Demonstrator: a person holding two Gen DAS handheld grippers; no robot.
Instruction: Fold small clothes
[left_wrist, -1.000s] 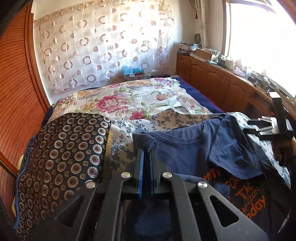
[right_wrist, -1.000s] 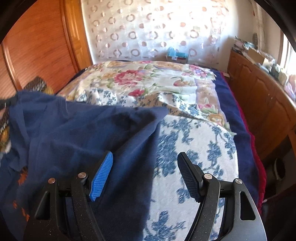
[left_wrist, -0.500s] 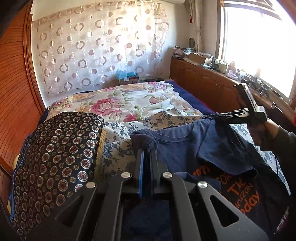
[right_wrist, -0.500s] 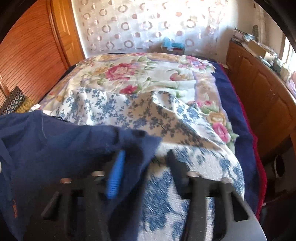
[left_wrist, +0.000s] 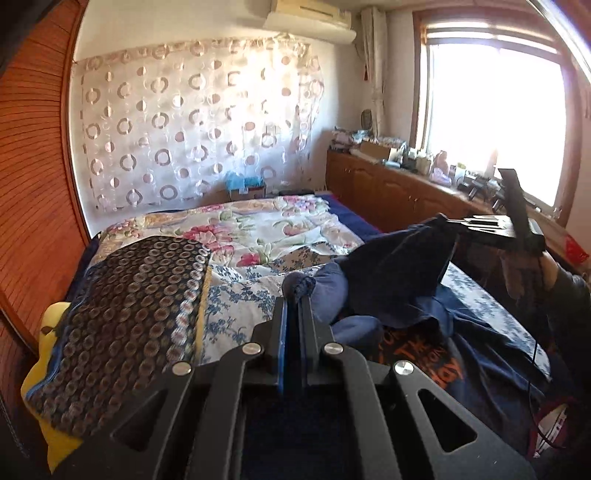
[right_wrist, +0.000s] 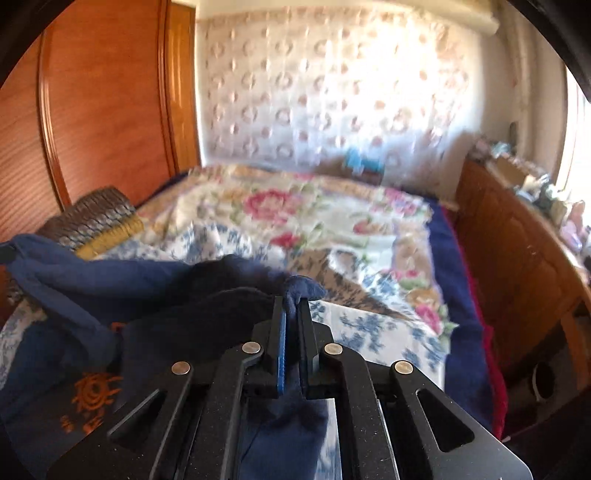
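A navy blue T-shirt (left_wrist: 399, 280) with orange print hangs between both grippers above the bed. My left gripper (left_wrist: 294, 299) is shut on a bunched corner of the shirt. My right gripper (right_wrist: 292, 306) is shut on another corner of the same T-shirt (right_wrist: 155, 295); it also shows in the left wrist view (left_wrist: 448, 221), raised at the right with cloth draping from it. The orange print (left_wrist: 417, 350) lies low near the bed.
The bed has a blue-and-white floral sheet (left_wrist: 240, 306) and a floral quilt (left_wrist: 258, 229) further back. A dark patterned cushion (left_wrist: 122, 325) lies at the left. Wooden cabinets (left_wrist: 399, 192) run along the right wall, under the window. A wooden wardrobe (right_wrist: 92, 122) stands left.
My right gripper has shut on the shirt's corner and lifted it. Both grippers have risen, pulling the shirt up off the bed.
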